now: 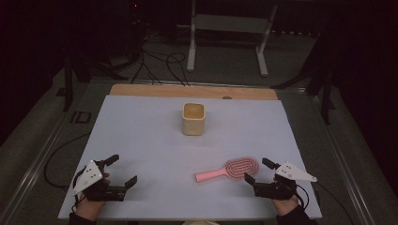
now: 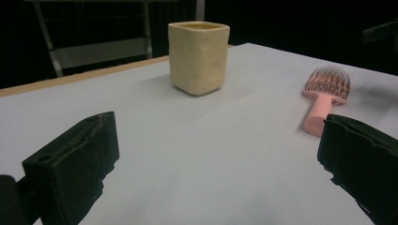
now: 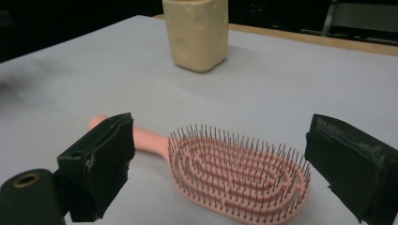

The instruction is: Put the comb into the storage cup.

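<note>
High view: a white-covered bench [image 1: 141,140] with a wooden far edge is seen, and three groups of things are laid out on it. A cream square cup [image 1: 193,118] stands upright near the middle of the far half, well apart from everything else. A pink hairbrush [image 1: 228,169] lies bristles up toward the near right, its handle pointing to the left and its oval head to the right.

The left tongs [image 1: 123,169] are held low over the near left corner of the bench by a hand [image 1: 89,206], with a grey three-cornered plate on top; the jaws are spread wide and nothing is held between them. The right tongs [image 1: 259,170] are held at the near right, just beside the brush head, their jaws also spread wide and empty.

From the left gripper view, the cup [image 2: 199,57] is seen ahead between the two black jaws, and the hairbrush [image 2: 326,91] lies off to the right, its handle end nearest.

From the right gripper view, the hairbrush [image 3: 234,171] lies on the bench between the parted jaws, untouched by either, with the cup [image 3: 196,33] farther off beyond it.
</note>
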